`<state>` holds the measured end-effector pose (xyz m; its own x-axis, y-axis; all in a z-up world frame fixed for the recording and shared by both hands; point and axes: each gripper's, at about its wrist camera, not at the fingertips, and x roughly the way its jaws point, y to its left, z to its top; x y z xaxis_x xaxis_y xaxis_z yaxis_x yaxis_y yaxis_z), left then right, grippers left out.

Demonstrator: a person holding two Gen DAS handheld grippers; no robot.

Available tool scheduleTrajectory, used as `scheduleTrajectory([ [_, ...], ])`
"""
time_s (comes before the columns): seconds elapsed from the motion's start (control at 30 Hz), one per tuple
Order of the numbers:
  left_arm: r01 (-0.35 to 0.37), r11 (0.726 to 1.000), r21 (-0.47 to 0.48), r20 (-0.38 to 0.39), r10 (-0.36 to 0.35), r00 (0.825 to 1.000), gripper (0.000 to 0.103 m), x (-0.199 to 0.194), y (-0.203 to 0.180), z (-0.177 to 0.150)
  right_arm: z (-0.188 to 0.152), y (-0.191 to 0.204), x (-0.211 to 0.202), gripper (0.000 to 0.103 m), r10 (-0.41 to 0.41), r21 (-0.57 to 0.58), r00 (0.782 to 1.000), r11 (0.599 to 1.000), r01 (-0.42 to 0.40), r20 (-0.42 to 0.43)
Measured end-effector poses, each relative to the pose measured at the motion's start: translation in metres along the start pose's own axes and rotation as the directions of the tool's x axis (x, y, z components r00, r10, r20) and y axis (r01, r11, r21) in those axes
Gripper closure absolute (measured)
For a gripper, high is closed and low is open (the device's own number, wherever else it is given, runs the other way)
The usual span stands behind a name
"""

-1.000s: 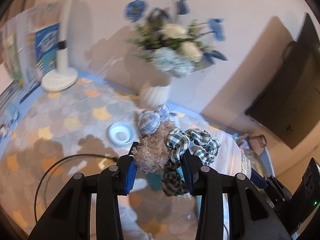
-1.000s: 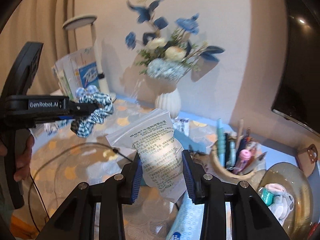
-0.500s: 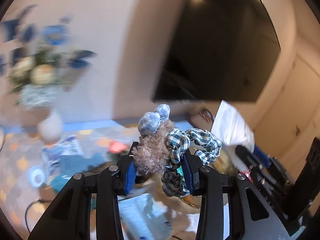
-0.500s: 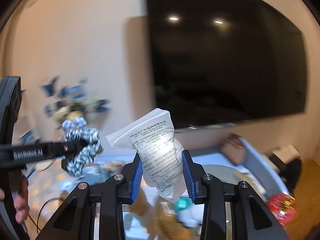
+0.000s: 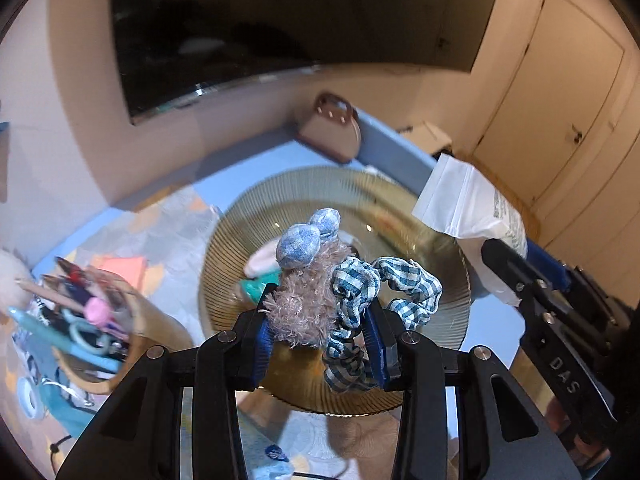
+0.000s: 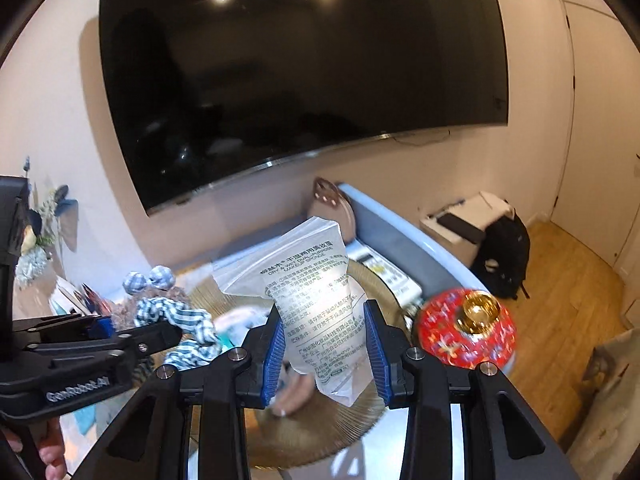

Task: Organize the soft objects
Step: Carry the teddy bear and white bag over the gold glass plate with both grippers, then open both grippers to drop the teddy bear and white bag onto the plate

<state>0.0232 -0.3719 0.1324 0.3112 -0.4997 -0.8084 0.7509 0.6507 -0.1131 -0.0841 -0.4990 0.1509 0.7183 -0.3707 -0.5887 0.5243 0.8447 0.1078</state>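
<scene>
Left claw (image 5: 318, 330) closed on fuzzy toy (image 5: 304, 308) and checked scrunchie (image 5: 372, 300), both pinched together so one carry serves two items. Right claw (image 6: 324, 346) clamped on sponge packet (image 6: 316, 292), gripped low, top standing free. Directly below and ahead of both claws: ribbed gold dish (image 5: 440, 312), already holding small soft items, apparently the collection point. Left of left claw: pen cup (image 5: 120, 328). Right of right claw: red tin (image 6: 466, 328), on the surface.

Gingham cloth scrunchie (image 5: 384, 292), glossy plastic packet (image 6: 316, 300)
</scene>
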Motion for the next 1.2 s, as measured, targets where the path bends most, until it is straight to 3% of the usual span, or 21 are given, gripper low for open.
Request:
scheduleTrajectory([
  [0.17, -0.001, 1.000, 0.014, -0.032, 0.002, 0.999, 0.067, 0.012, -0.010, -0.004, -0.002, -0.002, 0.005, 0.067, -0.013, -0.039, 1.000, 0.999, 0.013, -0.015],
  [0.47, -0.026, 1.000, 0.007, -0.017, 0.026, 1.000, 0.066, 0.006, -0.007, 0.002, 0.005, 0.006, 0.009, 0.067, 0.001, -0.071, 1.000, 0.997, -0.001, -0.001],
  [0.53, -0.027, 0.999, 0.025, -0.005, 0.027, 1.000, 0.059, 0.000, -0.010, 0.001, 0.005, 0.009, 0.013, 0.057, 0.022, -0.096, 1.000, 0.995, -0.024, -0.017],
  [0.63, -0.054, 0.998, 0.039, 0.017, 0.054, 0.998, 0.058, -0.005, -0.010, 0.002, 0.001, 0.013, 0.009, 0.046, 0.021, -0.118, 1.000, 0.993, -0.021, 0.002],
  [0.77, -0.048, 0.999, 0.008, 0.016, 0.048, 0.999, 0.056, -0.008, -0.004, 0.003, -0.003, 0.019, 0.004, 0.045, 0.019, -0.152, 1.000, 0.988, -0.016, 0.016],
  [0.93, -0.062, 0.998, -0.028, 0.028, 0.062, 0.998, 0.037, -0.011, 0.004, 0.004, -0.003, 0.021, 0.000, 0.045, 0.024, -0.154, 0.999, 0.988, -0.020, 0.021],
  [1.2, -0.048, 0.996, -0.072, 0.051, 0.051, 0.997, 0.035, -0.021, 0.014, 0.003, -0.002, 0.026, -0.008, 0.037, 0.042, -0.149, 0.999, 0.988, -0.037, 0.034],
])
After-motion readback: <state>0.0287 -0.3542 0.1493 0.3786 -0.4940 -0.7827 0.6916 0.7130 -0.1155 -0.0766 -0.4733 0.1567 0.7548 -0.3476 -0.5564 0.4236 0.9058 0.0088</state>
